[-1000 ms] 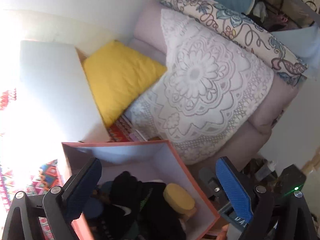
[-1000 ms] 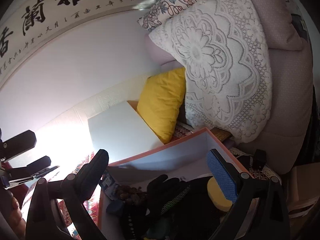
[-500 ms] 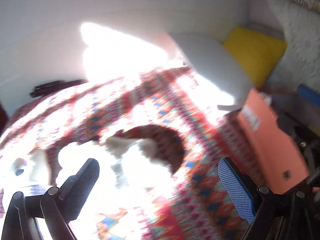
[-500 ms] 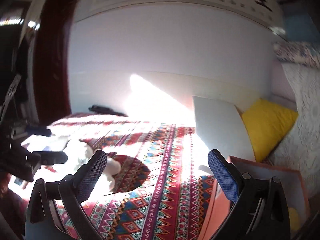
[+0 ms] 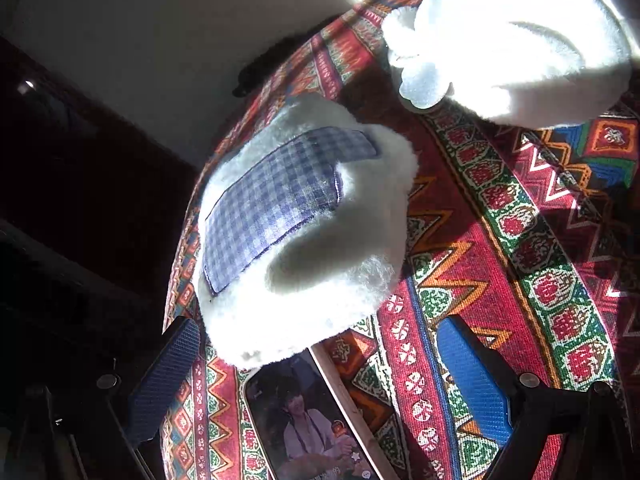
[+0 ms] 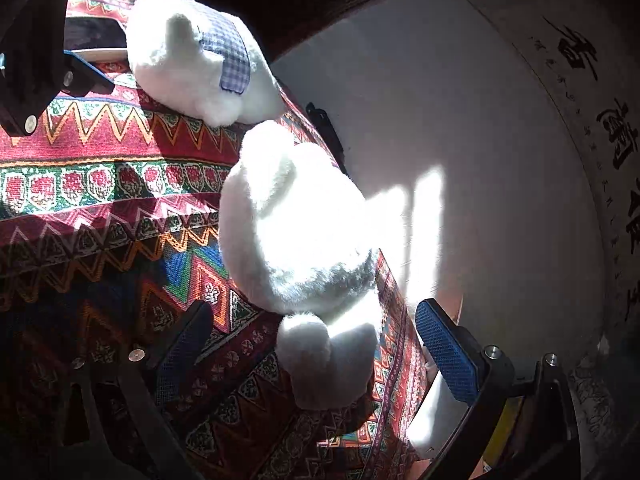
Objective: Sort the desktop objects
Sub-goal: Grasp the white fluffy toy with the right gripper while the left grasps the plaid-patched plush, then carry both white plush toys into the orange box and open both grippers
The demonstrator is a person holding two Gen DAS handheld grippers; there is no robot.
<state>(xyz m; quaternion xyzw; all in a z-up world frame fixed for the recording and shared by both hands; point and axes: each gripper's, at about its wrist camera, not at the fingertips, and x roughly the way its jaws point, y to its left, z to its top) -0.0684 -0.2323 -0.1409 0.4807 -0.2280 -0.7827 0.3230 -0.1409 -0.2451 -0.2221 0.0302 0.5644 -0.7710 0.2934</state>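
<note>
Slippers, two fluffy white ones, are lying on the patterned tabletop cloth (image 5: 472,240). The checked-sole slipper (image 5: 296,224) is resting sole-up just ahead of the left claw (image 5: 316,384), its near end overlapping a smartphone (image 5: 308,420) that is showing a lit screen. Its long axis is running away from the left claw and a little to the right, roughly in line with the reach. The left claw is hanging spread wide, holding nothing, with the slipper's near end lying between its blue pads.

The second slipper (image 6: 296,232) is sitting directly ahead of the right claw (image 6: 312,348), its pompom end nearest and already between the spread, empty jaws. Each claw is nearer its own slipper; judging by this, a straight push forward and a squeeze across the plush width should be enough for either.
</note>
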